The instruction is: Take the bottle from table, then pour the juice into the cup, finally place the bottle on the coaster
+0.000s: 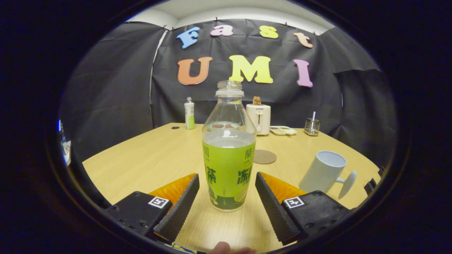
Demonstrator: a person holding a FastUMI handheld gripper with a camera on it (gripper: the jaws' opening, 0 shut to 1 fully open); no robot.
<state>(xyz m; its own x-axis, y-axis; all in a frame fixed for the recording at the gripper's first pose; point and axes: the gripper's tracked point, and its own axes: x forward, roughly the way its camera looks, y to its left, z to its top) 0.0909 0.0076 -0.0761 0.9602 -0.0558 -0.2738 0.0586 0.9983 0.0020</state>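
Gripper view, hand-held gripper: it is standing wide open, its 2 fingers flanking the bottle without touching it, 1 at the bottle's 9 o'clock and 1 at its 3 o'clock, a gap showing on each side; it is holding nothing.
Gripper view, bottle: it is standing upright on the worktop between the fingers, uncapped, a green label wrapping its lower body and liquid reaching to about the top of that label.
Gripper view, cup: a pale mug with a side handle is sitting on the worktop at the bottle's 3 o'clock, beyond the right finger; its inside is not showing, so I cannot tell what it is holding.
Gripper view, coaster: a round brown disc is lying bare on the worktop at the bottle's 1 o'clock, further back, apart from both bottle and cup.
Gripper view, background: a small second bottle, a toaster, a shallow tray and a wire holder are lining the far edge of the worktop around 12 o'clock.
Progress: judging from this, the task is only beginning; the approach is looking finished, but the grasp is not yet made.
Left to do: closing on the bottle, lifting, pouring into the cup, setting the bottle on the coaster.
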